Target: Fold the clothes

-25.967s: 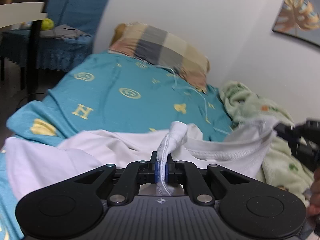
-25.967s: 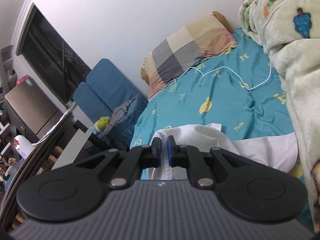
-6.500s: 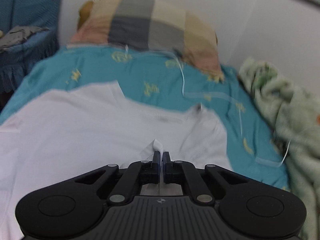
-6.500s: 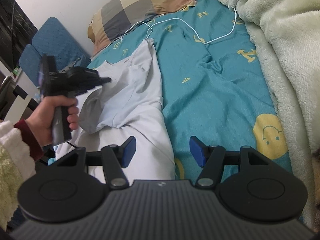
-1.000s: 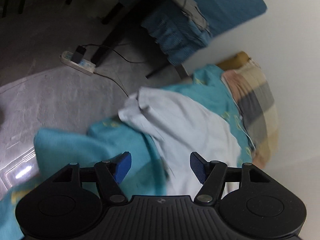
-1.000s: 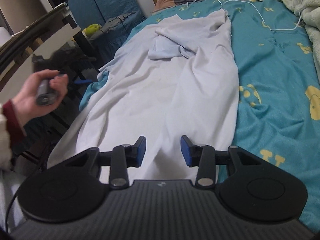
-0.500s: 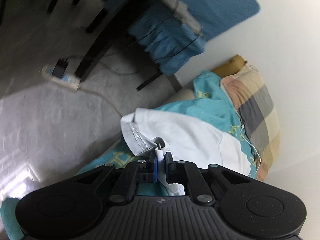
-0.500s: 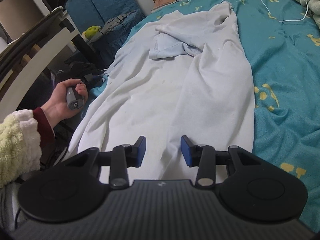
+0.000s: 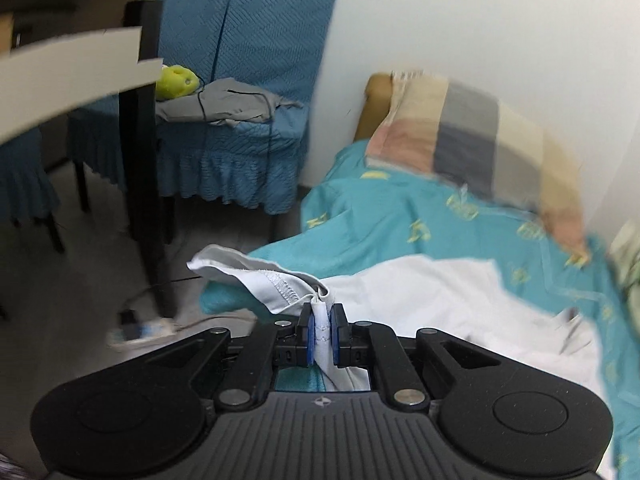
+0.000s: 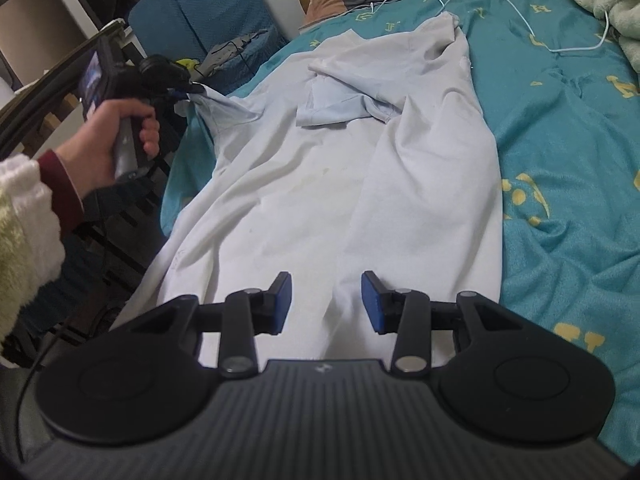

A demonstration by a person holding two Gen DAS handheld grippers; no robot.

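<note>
While the white shirt (image 10: pixel 360 168) lay stretched along the bed (image 10: pixel 560 140), running from six o'clock up toward twelve in the right wrist view, the left gripper (image 9: pixel 322 334) had its fingers pinched tight on a stitched hem of that shirt, lifting the cloth off the bed's edge at about nine o'clock! The left hand (image 10: pixel 108 140) wrapped the handle, a fluffy sleeve (image 10: pixel 24 248) behind it. The right gripper (image 10: pixel 326 300) hovered over the shirt's near end, fingers spread apart, nothing between them. A plaid pillow (image 9: pixel 472 140) sat at twelve o'clock, a white cable (image 10: pixel 520 12) trailing below it, a blue chair (image 9: pixel 248 92) at ten.
</note>
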